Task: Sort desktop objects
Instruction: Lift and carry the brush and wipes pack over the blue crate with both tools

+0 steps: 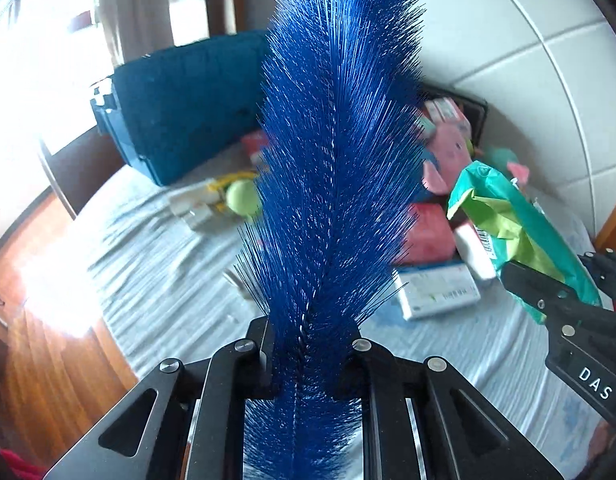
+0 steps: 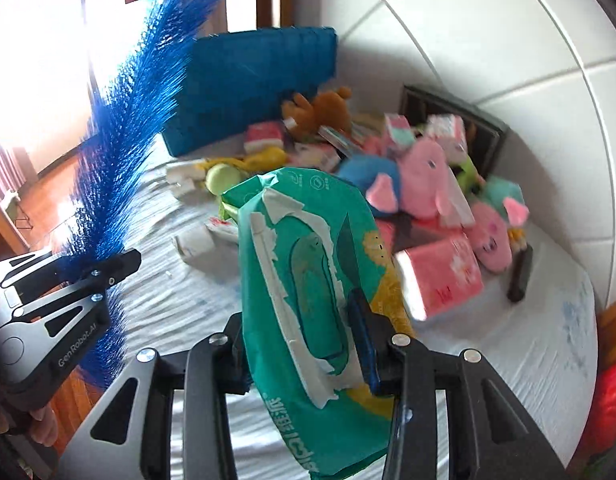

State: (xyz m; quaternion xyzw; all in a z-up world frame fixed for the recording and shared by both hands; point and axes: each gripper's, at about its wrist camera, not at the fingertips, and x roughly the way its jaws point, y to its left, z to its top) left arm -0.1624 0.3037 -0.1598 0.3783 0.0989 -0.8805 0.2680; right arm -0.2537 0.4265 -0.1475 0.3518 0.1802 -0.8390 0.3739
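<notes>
since both hands carry a load, each grip looks set for transport: the left gripper is clenched low on the blue brush, leaving its bristles upright above the cluttered table, while the right gripper pinches the green wipes pack by its lower half, held above the toys and boxes.

We see the right hand-held gripper clamped on a green wipes pack, lifted above the white-clothed table. Left hand-held gripper pinches a blue bristle brush near the table's left edge. Toy and box clutter at the far edge.
</notes>
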